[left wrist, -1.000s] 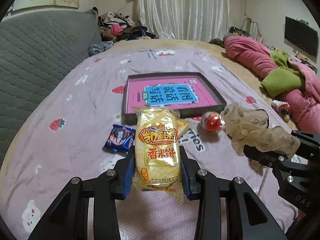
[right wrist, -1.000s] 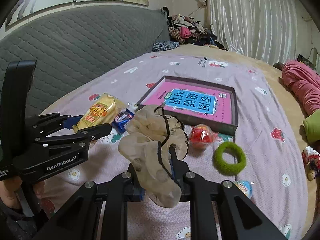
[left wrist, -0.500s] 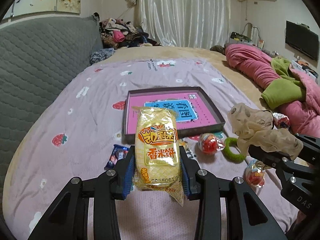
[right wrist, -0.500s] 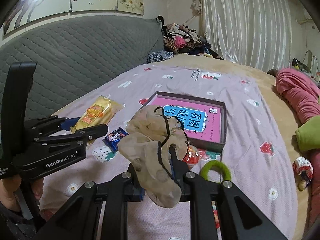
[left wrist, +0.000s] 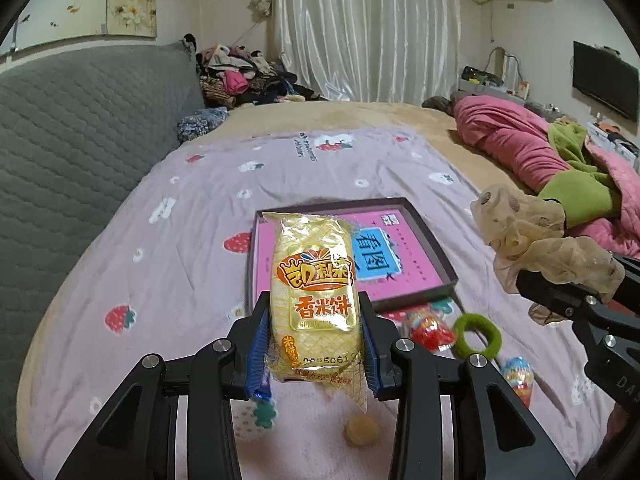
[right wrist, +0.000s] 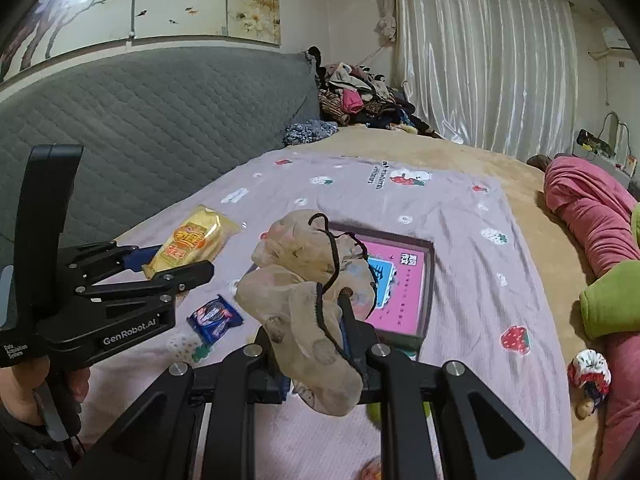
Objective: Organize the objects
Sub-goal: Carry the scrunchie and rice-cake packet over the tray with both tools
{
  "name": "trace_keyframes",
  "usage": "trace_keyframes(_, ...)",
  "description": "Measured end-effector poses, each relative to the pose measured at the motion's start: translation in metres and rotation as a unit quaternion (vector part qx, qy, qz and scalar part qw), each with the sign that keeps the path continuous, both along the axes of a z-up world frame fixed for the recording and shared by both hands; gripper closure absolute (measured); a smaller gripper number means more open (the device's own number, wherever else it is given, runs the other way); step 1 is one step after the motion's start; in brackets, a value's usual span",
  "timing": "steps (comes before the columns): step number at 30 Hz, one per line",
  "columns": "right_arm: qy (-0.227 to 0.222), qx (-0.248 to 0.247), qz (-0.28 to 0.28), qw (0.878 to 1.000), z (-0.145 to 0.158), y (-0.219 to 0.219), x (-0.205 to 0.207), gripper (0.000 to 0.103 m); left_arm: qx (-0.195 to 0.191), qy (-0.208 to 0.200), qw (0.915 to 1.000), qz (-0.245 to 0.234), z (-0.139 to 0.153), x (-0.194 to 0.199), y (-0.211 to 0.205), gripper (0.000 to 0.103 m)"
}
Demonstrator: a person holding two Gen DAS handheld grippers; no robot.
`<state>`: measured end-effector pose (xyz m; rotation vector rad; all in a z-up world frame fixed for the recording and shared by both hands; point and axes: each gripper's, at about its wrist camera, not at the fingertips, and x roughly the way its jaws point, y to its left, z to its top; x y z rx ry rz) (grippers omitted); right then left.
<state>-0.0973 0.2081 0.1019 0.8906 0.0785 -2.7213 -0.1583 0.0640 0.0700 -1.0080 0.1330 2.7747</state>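
Note:
My left gripper (left wrist: 314, 336) is shut on a yellow rice-cracker packet (left wrist: 314, 280), held upright above the bed. In the right wrist view the same packet (right wrist: 192, 242) shows at the left, between the left gripper's fingers. My right gripper (right wrist: 320, 332) is shut on a crumpled beige dotted cloth with a black cord (right wrist: 308, 292); that cloth (left wrist: 536, 240) also hangs at the right of the left wrist view. Beyond both lies a shallow dark box with a pink and blue inside (left wrist: 420, 248), also seen as the box (right wrist: 416, 292) behind the cloth.
On the lilac strawberry-print sheet (left wrist: 180, 240) lie a green ring (left wrist: 478, 334), a red wrapped sweet (left wrist: 430, 326), another wrapped sweet (left wrist: 518, 376), a small tan disc (left wrist: 362, 432) and a blue snack packet (right wrist: 216, 318). A pink and green quilt (left wrist: 540, 160) lies right, a grey headboard (right wrist: 140, 128) left.
Both grippers have risen and drawn back with their loads still held. The box and small items now sit lower and farther off; the blue packet has dropped out of the left wrist view.

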Motion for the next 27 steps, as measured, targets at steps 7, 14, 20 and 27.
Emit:
trace_keyframes(7,-0.001,-0.003,-0.004,1.000,0.013,0.007,-0.030,0.083,0.001,0.002,1.0000,0.007,0.021,-0.041,-0.001,0.062)
trace_keyframes(14,-0.004,-0.003,-0.010,1.000,0.022,0.016,-0.072,0.083,-0.009,-0.011,0.9999,0.005,0.023,-0.086,0.012,0.062)
trace_keyframes(20,-0.014,-0.014,-0.010,1.000,0.021,0.022,-0.111,0.083,-0.010,-0.027,0.9996,0.006,0.014,-0.124,0.019,0.062)
trace_keyframes(27,-0.050,-0.027,-0.014,0.998,0.001,0.034,-0.160,0.083,-0.008,-0.054,0.9985,0.002,-0.012,-0.171,0.025,0.062)
